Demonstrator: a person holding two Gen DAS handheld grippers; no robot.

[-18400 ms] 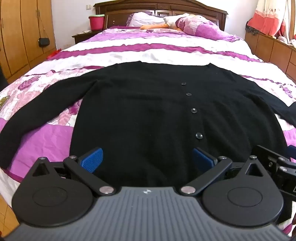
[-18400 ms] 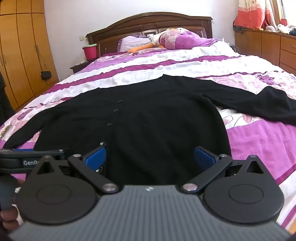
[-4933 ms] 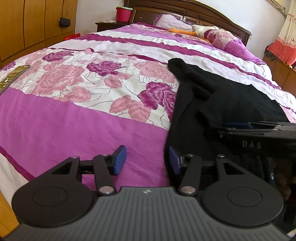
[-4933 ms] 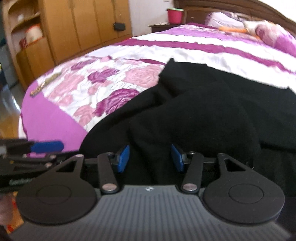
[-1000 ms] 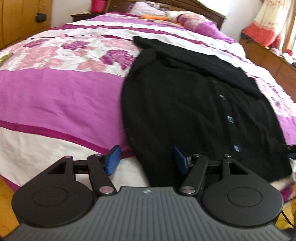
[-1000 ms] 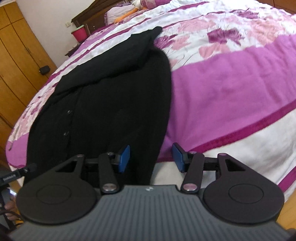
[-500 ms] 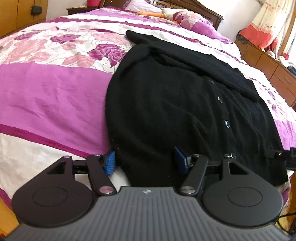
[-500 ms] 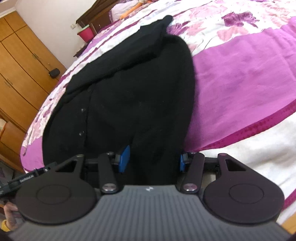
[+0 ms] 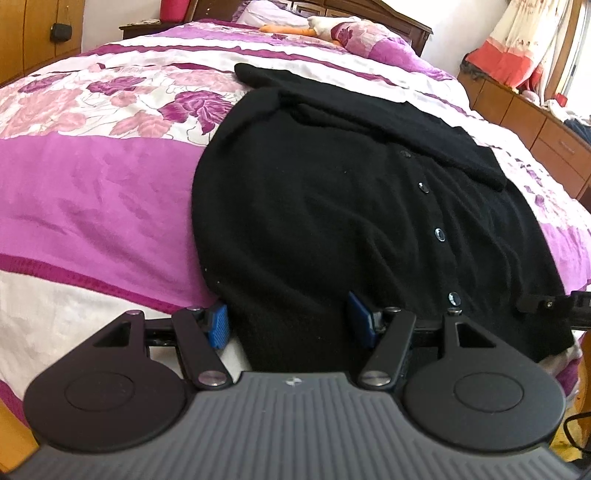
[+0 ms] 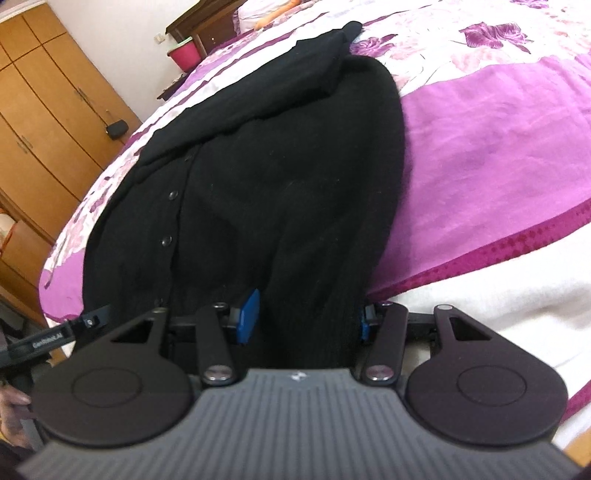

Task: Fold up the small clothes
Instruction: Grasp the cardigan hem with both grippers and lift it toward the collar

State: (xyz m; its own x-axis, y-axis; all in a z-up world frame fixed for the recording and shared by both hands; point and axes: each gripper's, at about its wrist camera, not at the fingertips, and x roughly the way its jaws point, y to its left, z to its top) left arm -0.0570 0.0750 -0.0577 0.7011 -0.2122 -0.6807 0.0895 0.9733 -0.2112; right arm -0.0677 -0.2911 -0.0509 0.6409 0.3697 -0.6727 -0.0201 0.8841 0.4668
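A black button cardigan [image 9: 332, 206] lies on the bed with both sleeves folded across its chest. Its hem hangs toward the near bed edge. My left gripper [image 9: 288, 325] is open, its blue pads either side of the hem's left corner. My right gripper [image 10: 306, 314] is open around the hem's right corner, which shows in the right wrist view [image 10: 280, 192]. Cloth sits between the jaws of each; the pads stand apart from it. The right gripper's tip shows at the right edge of the left wrist view [image 9: 546, 302].
The bed has a purple, white and rose-print cover [image 9: 92, 177]. Pillows and a wooden headboard [image 9: 332, 22] are at the far end. A wooden wardrobe [image 10: 48, 110] stands left, a low cabinet [image 9: 535, 122] right. A pink bucket [image 10: 184, 55] sits on a nightstand.
Both grippers moved forward onto the cardigan's hem, so the cloth now lies between the open jaws. The cardigan itself has not moved.
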